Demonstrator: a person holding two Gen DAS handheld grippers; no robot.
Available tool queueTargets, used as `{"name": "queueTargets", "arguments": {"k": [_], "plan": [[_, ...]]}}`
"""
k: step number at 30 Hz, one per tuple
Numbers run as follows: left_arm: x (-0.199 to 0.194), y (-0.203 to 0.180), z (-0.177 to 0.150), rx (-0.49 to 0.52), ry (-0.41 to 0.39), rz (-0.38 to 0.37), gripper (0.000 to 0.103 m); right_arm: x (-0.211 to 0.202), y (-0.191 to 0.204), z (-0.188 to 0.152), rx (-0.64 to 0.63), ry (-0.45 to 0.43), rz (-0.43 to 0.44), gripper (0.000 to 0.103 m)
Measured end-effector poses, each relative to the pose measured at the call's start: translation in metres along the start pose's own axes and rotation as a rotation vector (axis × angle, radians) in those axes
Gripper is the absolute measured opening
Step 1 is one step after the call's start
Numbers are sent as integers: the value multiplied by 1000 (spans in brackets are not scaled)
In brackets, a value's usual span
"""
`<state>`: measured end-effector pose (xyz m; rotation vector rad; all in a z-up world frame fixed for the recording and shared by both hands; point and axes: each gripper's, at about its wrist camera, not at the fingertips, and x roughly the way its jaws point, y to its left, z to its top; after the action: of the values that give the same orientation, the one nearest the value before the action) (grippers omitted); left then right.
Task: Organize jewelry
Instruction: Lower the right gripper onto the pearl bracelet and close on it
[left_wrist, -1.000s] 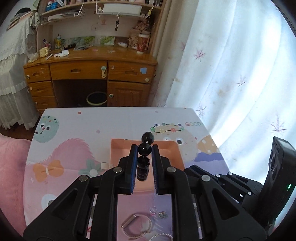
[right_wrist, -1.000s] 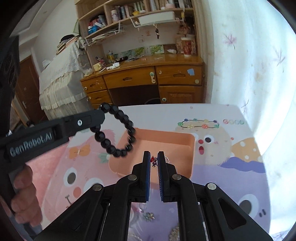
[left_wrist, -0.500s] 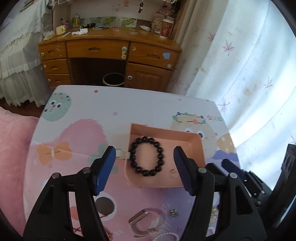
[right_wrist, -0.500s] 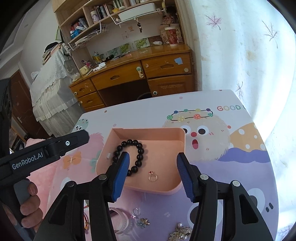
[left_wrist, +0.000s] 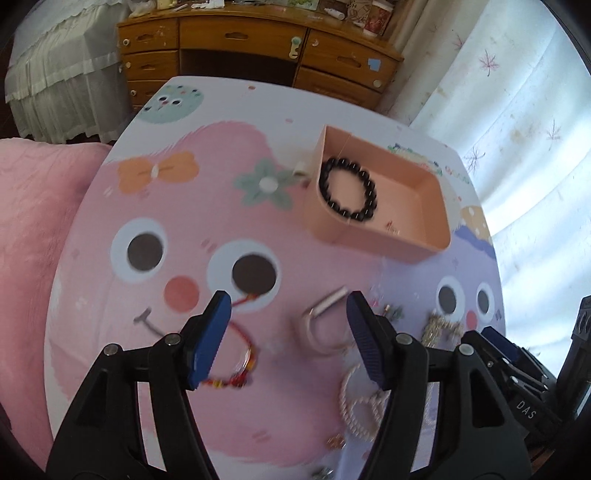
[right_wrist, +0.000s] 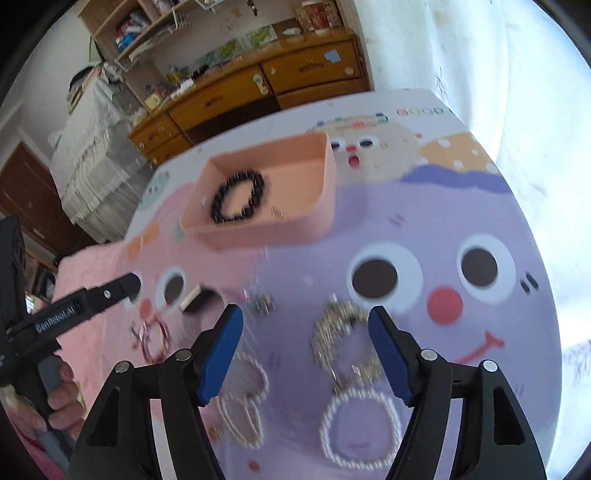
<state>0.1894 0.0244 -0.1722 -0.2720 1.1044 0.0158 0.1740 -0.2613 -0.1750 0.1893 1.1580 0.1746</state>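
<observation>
I had the left gripper (left_wrist: 288, 321) spread wide and holding nothing, low in the frame above the cartoon-printed tabletop (left_wrist: 207, 221). The black bead bracelet (left_wrist: 348, 195) lay flat inside the peach tray (left_wrist: 432, 206) at the upper right of the left wrist view, against the tray's left end, with a small ring (left_wrist: 392, 228) near it on the tray floor. Between the left gripper's fingers I saw a silver bangle (left_wrist: 322, 322), and by its left finger a red beaded bracelet (left_wrist: 240, 360); a pearl bracelet (left_wrist: 360, 406) lay lower right.

The right gripper (right_wrist: 306, 350) was also wide apart and empty. In its view the tray (right_wrist: 317, 177) sat at upper centre, a gold chain piece (right_wrist: 338, 332) lay blurred between the fingers, and a pearl ring-shaped bracelet (right_wrist: 360, 428) lay below it.
</observation>
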Motion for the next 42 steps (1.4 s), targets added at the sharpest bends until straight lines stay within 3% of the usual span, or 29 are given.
{"name": "queueTargets", "arguments": {"k": [3,9,18,27,31,33,35,42], "plan": [[-7,6,-24,9,28,30,62,-6,-1,-29,-40,27,-10,73],[-19,3,-61,36,118,3,62,-27,12,-80,-181,36,-52,78],[-22,-14,-117,103,273,-39,62,-40,32,-119,-381,23,-136,80],[-20,-43,-137,229,277,-63,62,-33,41,-138,-499,45,-102,79],[-13,-52,-145,270,286,-59,62,-22,42,-137,-524,58,-104,66],[-10,-58,-149,298,292,-60,57,-16,41,-135,-534,69,-117,56],[-5,-62,-151,321,297,-55,47,-12,40,-132,-537,79,-123,50],[4,-64,-158,332,320,-40,30,3,33,-125,-521,131,-138,31]]}}
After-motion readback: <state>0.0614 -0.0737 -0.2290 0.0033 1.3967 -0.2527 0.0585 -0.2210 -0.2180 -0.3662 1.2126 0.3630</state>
